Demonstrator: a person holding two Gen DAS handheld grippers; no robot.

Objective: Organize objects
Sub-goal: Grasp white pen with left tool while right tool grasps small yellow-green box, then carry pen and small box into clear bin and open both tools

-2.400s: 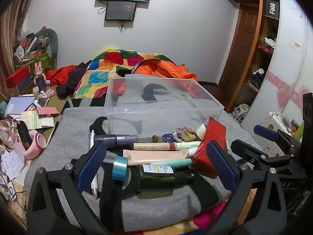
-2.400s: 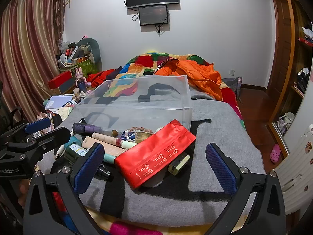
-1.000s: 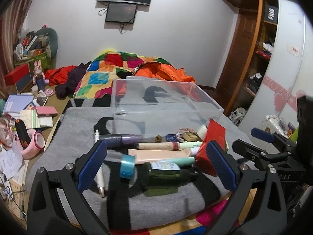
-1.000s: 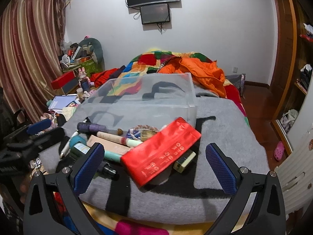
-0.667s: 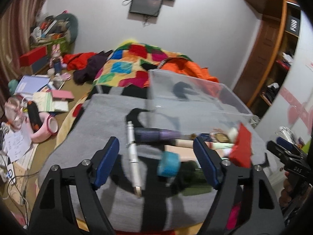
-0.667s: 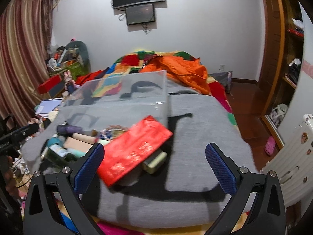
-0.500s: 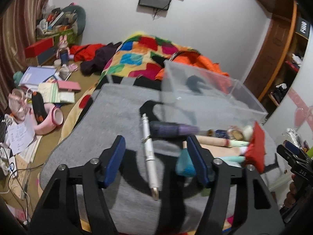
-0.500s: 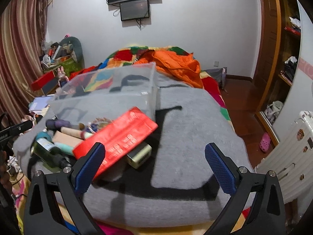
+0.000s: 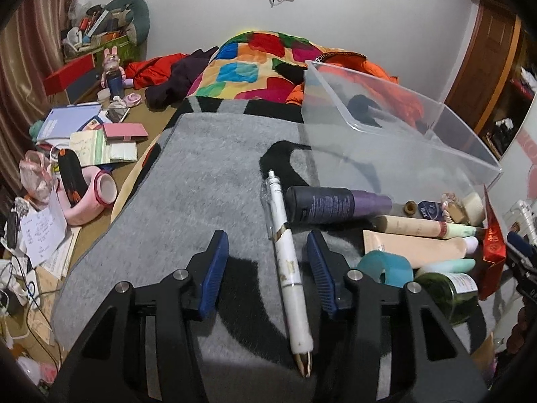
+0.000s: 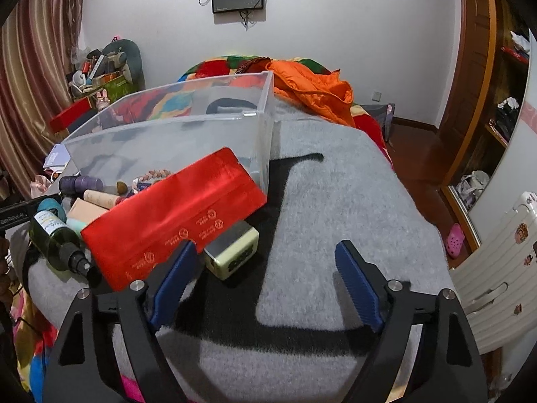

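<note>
A clear plastic bin (image 9: 396,124) stands on the grey blanket (image 9: 201,174), with a pile of toiletries in front of it. My left gripper (image 9: 268,265) is open, its blue pads on either side of a white pen (image 9: 285,252) lying on the blanket. Next to the pen lie a purple bottle (image 9: 335,203), a teal tape roll (image 9: 386,268) and a green bottle (image 9: 446,292). My right gripper (image 10: 265,285) is open just before a small cream box (image 10: 231,248) tucked under a red packet (image 10: 174,215). The bin (image 10: 188,131) sits behind the packet.
The blanket drops off at the left onto a cluttered floor with papers (image 9: 100,141) and a pink object (image 9: 90,194). An orange jacket (image 10: 312,90) and a colourful quilt (image 9: 255,67) lie behind the bin. A wardrobe (image 10: 486,100) stands at the right.
My left gripper has moved left and down onto the white pen, its jaws narrowing around it. My right gripper has moved right and closer to the cream box, its jaws narrowing slightly.
</note>
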